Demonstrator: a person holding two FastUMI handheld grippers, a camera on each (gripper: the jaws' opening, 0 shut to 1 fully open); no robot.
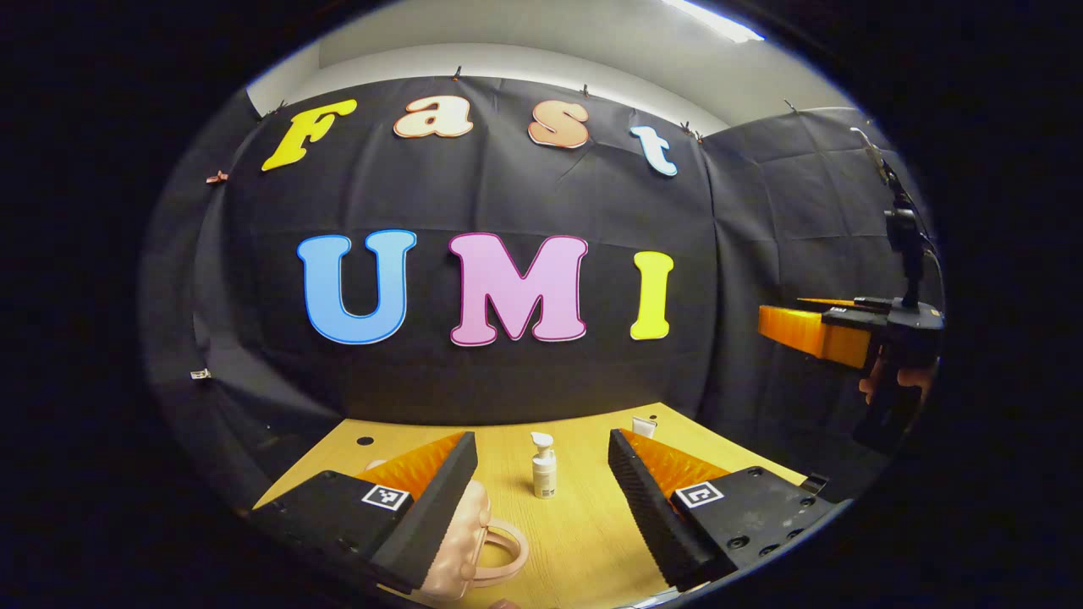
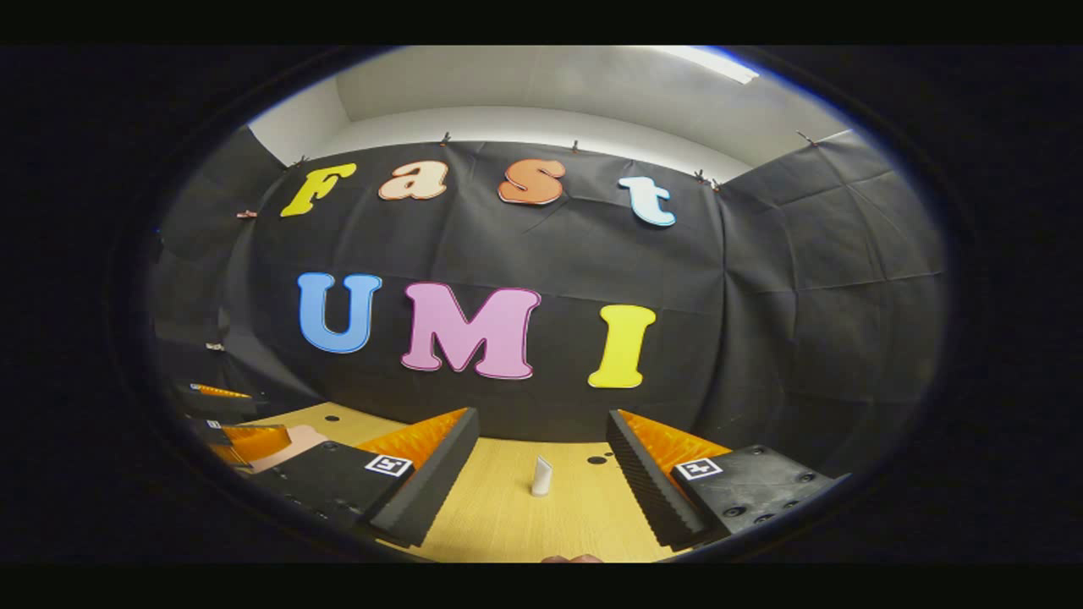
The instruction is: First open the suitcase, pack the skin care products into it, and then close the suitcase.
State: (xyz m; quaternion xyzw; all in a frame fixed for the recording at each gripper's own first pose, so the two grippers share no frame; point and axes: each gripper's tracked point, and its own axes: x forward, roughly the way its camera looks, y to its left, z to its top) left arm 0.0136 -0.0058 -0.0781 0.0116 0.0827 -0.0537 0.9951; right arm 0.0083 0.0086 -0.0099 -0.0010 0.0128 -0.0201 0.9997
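Left gripper view: worktop (image 1: 584, 524) is carrying everything.
Suitcase (image 1: 461, 541): pink, lying closed behind the left finger.
Left hand-held gripper (image 1: 541, 499): hovering, fingers apart.
Pump bottle (image 1: 544, 467): standing upright between them.
Right hand-held gripper (image 2: 541, 478): fingers apart.
Tube (image 2: 541, 476): standing upright on the worktop.

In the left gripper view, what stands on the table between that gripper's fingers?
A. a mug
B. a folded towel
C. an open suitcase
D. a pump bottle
D: a small white pump bottle stands upright on the table, midway between the open left gripper's fingers.
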